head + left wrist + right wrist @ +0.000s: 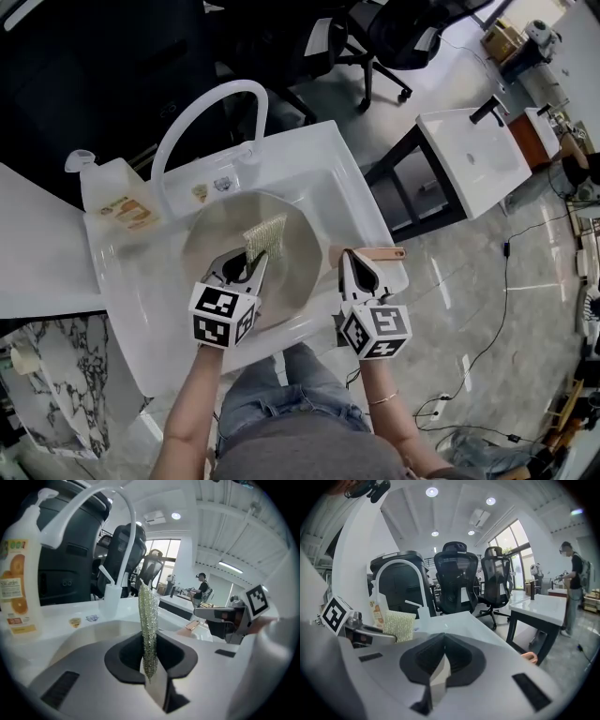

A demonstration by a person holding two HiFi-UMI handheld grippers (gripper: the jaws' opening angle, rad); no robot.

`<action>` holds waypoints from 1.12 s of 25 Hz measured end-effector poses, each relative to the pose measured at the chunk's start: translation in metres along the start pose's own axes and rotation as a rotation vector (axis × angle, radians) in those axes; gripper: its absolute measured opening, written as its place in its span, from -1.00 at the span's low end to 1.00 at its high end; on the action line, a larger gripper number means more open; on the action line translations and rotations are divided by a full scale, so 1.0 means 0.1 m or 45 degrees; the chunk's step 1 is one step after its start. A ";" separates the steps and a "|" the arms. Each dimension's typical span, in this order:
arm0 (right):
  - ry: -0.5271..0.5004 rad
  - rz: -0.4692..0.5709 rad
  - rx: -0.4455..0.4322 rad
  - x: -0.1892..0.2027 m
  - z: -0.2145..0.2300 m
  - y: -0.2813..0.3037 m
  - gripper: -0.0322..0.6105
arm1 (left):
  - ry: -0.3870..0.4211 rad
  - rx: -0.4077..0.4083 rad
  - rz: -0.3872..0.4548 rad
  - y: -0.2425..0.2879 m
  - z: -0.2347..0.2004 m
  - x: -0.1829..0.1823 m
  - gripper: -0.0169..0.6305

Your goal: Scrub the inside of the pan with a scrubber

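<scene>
A round grey pan (pixel 295 277) lies in the white sink (pixel 352 202); its copper-coloured handle (pixel 380 252) reaches out over the sink's right rim. My left gripper (pixel 251 259) is over the pan and shut on a glittery yellow-green scrubber (pixel 265 236), which stands on edge between the jaws (pixel 146 625) and also shows from the right gripper view (pixel 399 625). My right gripper (pixel 350 260) has its tip at the handle's inner end. Its jaws are shut and nothing shows between them (pixel 440 667). The handle's end (pixel 529 657) peeks out under its right side.
A white arched faucet (pixel 202 112) stands behind the sink, with a soap bottle (pixel 117 202) on the rim at the left. Office chairs (pixel 375 42) and a second white table with a basin (pixel 469 155) stand beyond. A person (pixel 573 585) stands far right.
</scene>
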State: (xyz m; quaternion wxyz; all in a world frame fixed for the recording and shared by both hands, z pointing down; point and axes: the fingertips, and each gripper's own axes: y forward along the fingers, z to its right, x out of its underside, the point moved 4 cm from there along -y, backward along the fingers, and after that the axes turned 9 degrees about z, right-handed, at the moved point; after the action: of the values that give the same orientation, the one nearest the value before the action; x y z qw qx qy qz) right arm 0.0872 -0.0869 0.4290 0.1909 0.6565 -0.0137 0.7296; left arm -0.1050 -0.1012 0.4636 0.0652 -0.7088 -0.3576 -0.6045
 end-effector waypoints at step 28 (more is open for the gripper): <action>0.068 -0.064 -0.059 0.08 0.44 0.49 -0.87 | 0.088 0.258 -0.588 1.08 0.13 0.81 -0.74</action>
State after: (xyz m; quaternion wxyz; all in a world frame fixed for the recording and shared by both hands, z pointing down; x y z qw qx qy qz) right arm 0.1142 -0.1423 0.4544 0.2246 0.6323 -0.0091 0.7414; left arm -0.0304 -0.1391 0.5703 0.0085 -0.5771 -0.5663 -0.5884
